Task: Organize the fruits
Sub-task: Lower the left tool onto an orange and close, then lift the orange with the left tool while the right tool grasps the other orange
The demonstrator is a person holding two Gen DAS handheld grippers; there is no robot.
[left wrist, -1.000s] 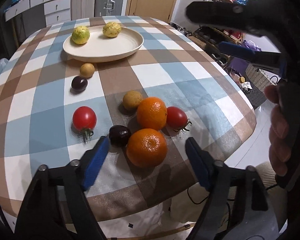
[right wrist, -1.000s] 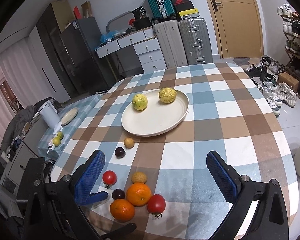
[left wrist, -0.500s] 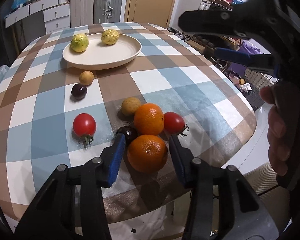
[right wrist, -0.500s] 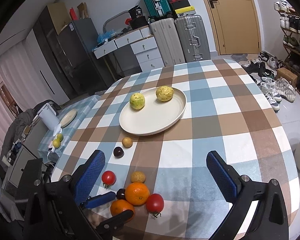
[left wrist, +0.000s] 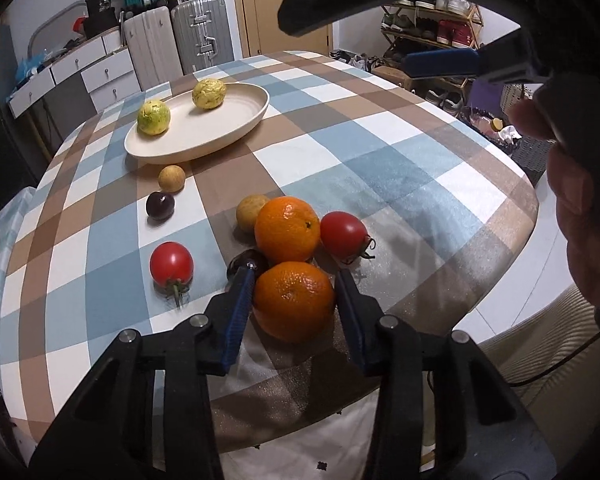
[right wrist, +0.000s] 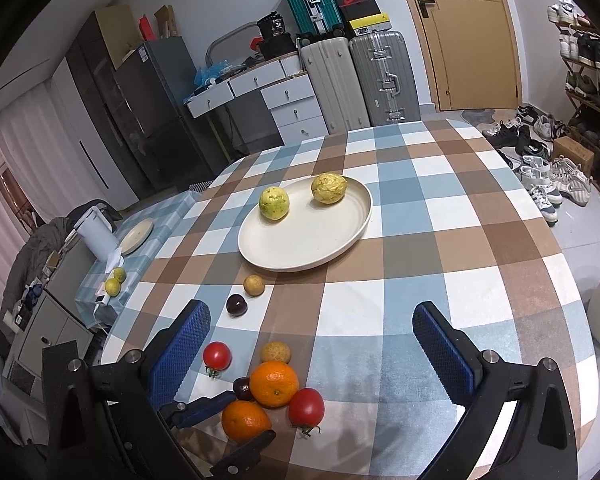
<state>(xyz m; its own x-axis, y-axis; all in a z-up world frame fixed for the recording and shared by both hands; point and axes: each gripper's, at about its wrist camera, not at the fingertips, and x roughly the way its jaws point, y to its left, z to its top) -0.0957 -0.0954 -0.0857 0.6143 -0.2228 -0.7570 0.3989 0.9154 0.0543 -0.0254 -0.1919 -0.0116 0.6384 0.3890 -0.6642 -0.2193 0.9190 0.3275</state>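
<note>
The left gripper's (left wrist: 294, 300) fingers (left wrist: 238, 304) have just been closing and now flank the near orange (left wrist: 294, 300) at lower centre, apparently touching; right gripper (right wrist: 312, 344) wide open, empty; risk: neighbouring orange (left wrist: 287, 229) and plum (left wrist: 246, 260) roll when lifted.

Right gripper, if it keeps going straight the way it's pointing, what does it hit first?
Probably bare tablecloth. Nothing lies between the right gripper's open fingers; the fruit sits left of its line, though depth is uncertain.
</note>
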